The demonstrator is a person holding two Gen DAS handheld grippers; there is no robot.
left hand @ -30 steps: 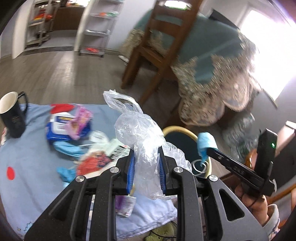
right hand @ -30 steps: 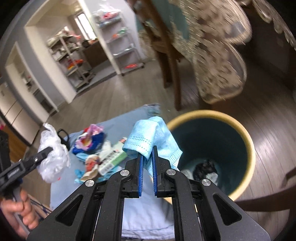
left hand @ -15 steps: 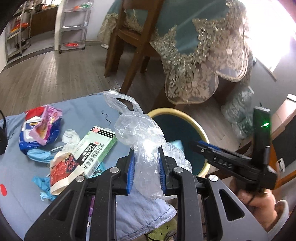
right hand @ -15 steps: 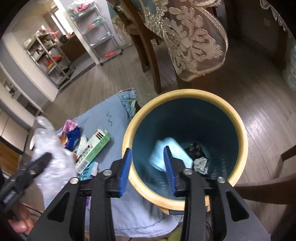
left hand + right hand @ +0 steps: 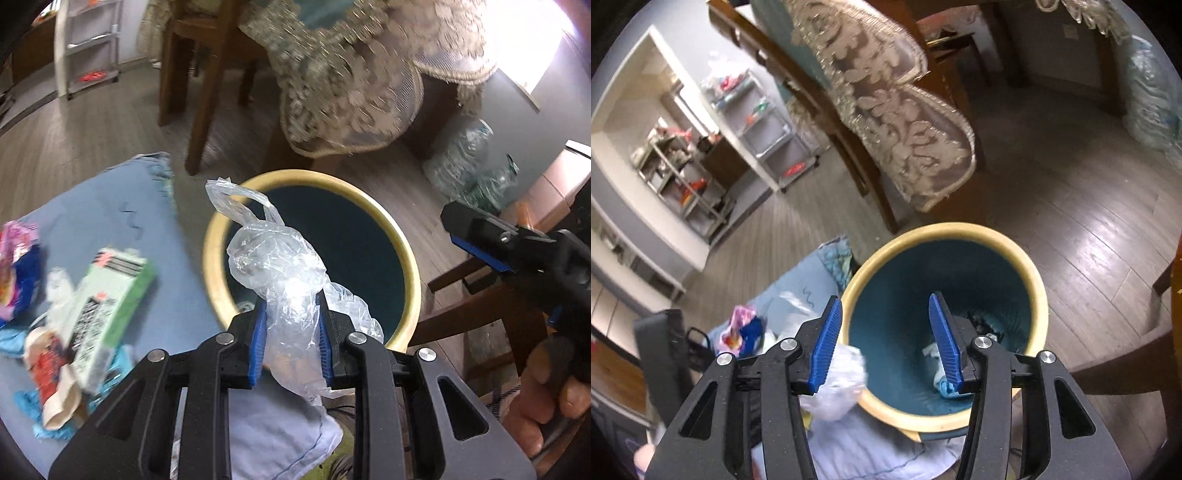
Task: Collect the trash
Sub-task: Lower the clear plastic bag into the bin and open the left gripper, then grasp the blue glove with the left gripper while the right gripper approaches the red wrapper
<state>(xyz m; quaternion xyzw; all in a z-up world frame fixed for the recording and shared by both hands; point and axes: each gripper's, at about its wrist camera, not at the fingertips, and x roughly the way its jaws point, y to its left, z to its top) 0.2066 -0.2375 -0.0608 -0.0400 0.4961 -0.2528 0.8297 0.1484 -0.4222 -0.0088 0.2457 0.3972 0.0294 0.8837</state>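
My left gripper is shut on a crumpled clear plastic bag and holds it over the near rim of the teal bin with a yellow rim. The bag also shows blurred in the right wrist view. My right gripper is open and empty above the bin; it also shows at the right of the left wrist view. A blue face mask and dark scraps lie at the bin's bottom.
A blue cloth left of the bin carries a green-white box, a red-printed paper wrapper, blue scraps and a pink-blue packet. A wooden chair and a lace tablecloth stand behind the bin.
My right gripper opened over the bin and the blue mask dropped inside. My left gripper carried the plastic bag rightward to the bin's rim.
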